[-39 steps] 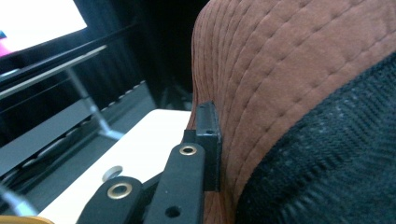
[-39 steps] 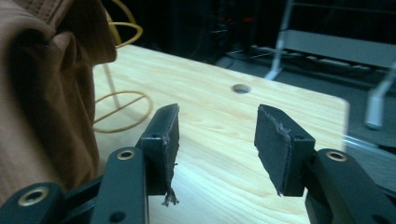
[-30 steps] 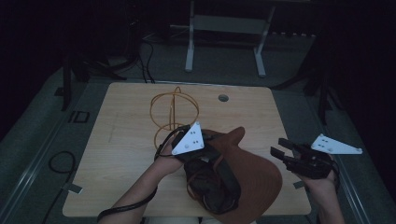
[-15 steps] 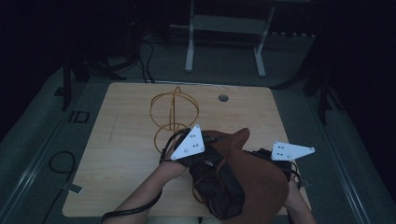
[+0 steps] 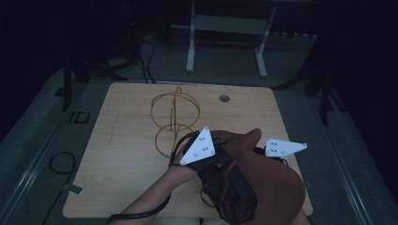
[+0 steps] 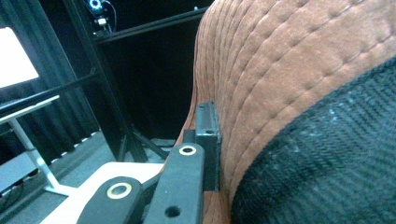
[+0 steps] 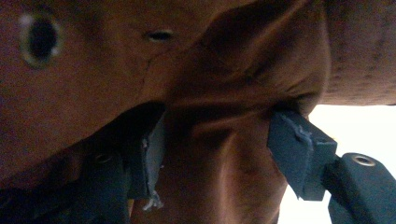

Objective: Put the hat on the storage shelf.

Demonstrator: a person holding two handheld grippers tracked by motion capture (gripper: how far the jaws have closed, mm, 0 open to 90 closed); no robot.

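- Dim room around a light wooden table [image 5: 122, 154], with a dark floor and a white metal frame [image 5: 225, 28] behind it.
- Left claw [image 6: 205, 140]: one black jaw lies flat against the stitched brim of the brown hat [image 6: 289, 70]. The other jaw is hidden behind the cloth, so I cannot tell whether this claw pinches the brim or is only pressed on it.
- In the high view the left claw [image 5: 220, 152] sits under its grey plate, at the far left edge of the hat [image 5: 277, 187].
- Right claw [image 7: 219, 140]: the jaws stand a little apart, and a fold of the brown hat [image 7: 224, 93] lies between them. The pads touch the fold on both sides, so this claw pinches the hat.
- In the high view the right claw [image 5: 277, 157] is at the far right edge of the hat, near its plate.
- The hat is over the near right part of the table, between both claws, its dark lining [image 5: 234, 197] turned to the left.
- An orange wire stand [image 5: 173, 119] is on the table, just beyond the left claw.
- A round hole [image 5: 225, 98] is in the table near its far edge.
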